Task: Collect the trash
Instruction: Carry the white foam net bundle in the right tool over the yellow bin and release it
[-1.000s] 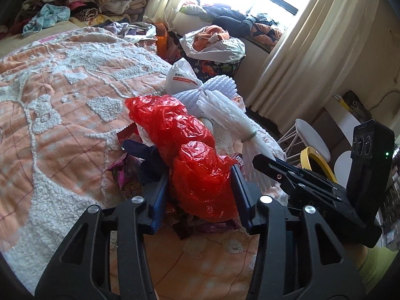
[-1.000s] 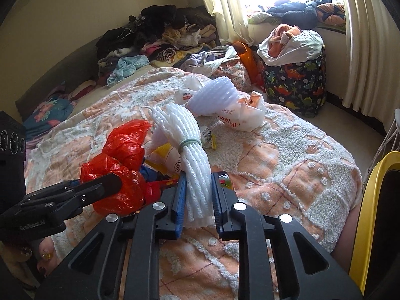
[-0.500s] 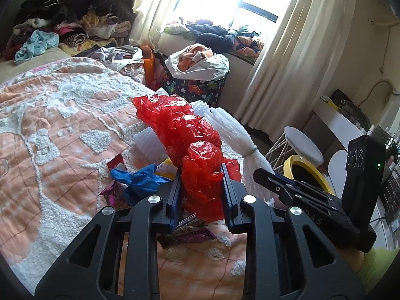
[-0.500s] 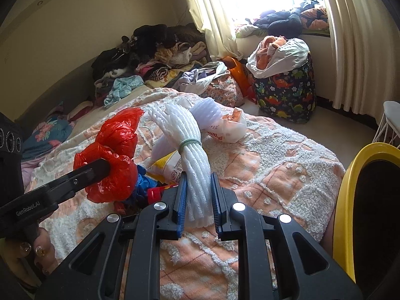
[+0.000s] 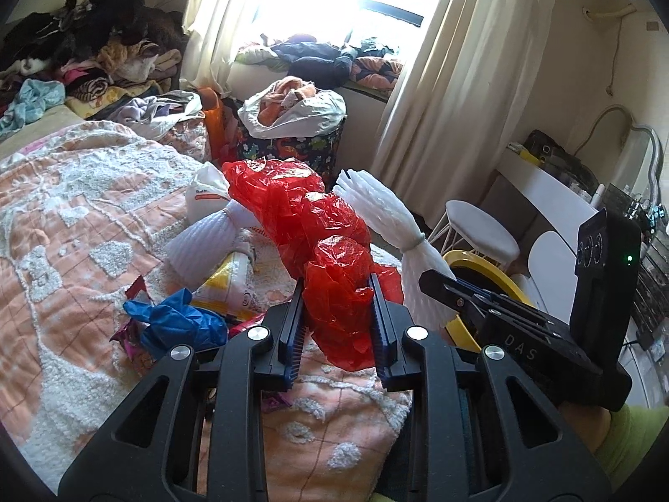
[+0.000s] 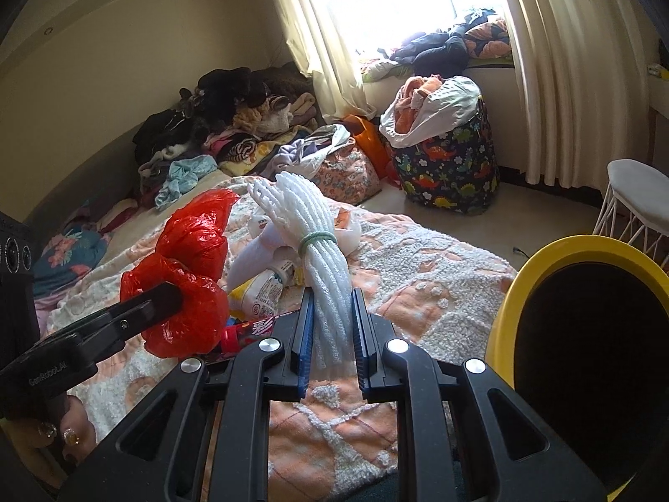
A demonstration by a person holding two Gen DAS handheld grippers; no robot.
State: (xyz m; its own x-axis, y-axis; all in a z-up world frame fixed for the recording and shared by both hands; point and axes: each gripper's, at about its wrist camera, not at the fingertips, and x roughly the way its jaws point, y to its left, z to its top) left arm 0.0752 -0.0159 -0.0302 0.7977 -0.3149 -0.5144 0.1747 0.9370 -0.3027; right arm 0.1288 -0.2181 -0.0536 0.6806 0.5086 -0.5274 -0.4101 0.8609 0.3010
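Between the jaws of the left gripper [image 5: 336, 318] a crumpled red plastic bag [image 5: 309, 226] is clamped at its lower lobe, the rest billowing forward beyond the tips above the peach tufted bedspread [image 5: 71, 217]. It is judged almost weightless, soft and slippery, so a bunched fold is the surest hold. Left of those jaws a crumpled blue wrapper [image 5: 180, 322] lies on the bed. Between the jaws of the right gripper [image 6: 331, 328] a banded bundle of white foam netting [image 6: 317, 238] is pinched below its green band; springy and light, it is best held near that band. Right of these jaws a yellow-rimmed bin [image 6: 585, 293] gapes.
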